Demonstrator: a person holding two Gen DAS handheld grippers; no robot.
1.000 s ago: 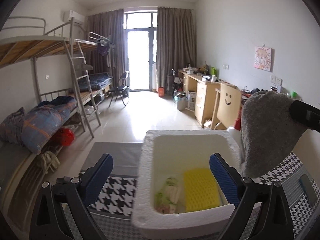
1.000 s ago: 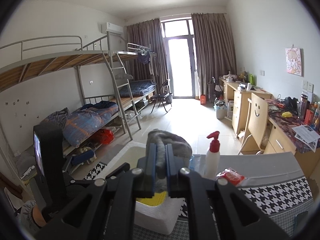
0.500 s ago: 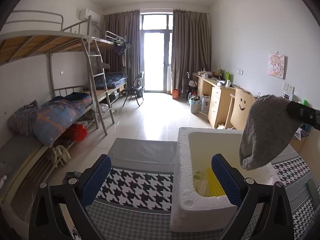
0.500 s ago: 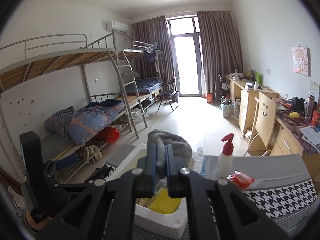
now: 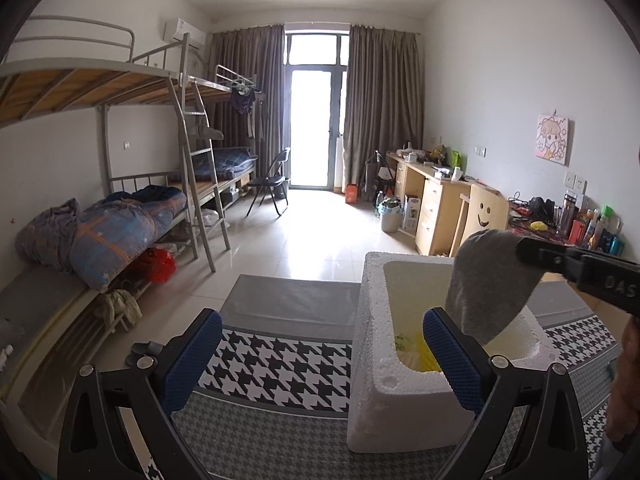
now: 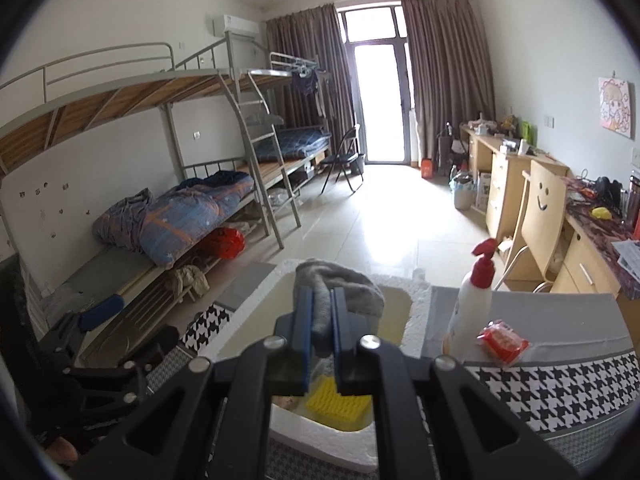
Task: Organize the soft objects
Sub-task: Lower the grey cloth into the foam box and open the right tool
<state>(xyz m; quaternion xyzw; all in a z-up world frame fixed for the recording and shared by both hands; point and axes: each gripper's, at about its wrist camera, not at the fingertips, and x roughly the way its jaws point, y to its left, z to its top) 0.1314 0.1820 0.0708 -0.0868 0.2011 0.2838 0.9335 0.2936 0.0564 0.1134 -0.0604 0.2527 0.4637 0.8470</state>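
My right gripper [image 6: 321, 312] is shut on a grey cloth [image 6: 352, 294] and holds it over the open white foam box [image 6: 418, 312]. In the left wrist view the cloth [image 5: 488, 284] hangs from the right gripper with its lower edge dipping inside the box [image 5: 372, 344]. A yellow sponge [image 6: 336, 402] and a pale soft item lie in the box bottom. My left gripper [image 5: 320, 360] is open and empty, left of the box front, above the houndstooth tablecloth [image 5: 272, 368].
A white pump bottle with a red top [image 6: 470, 312] and a red packet [image 6: 503, 343] stand on the table right of the box. Bunk beds [image 5: 120, 216] line the left wall. Desks and a wooden chair [image 5: 480, 216] line the right wall.
The right gripper has lowered the grey cloth toward the box opening. The left gripper has pulled back and to the left, so the box sits further right in its view.
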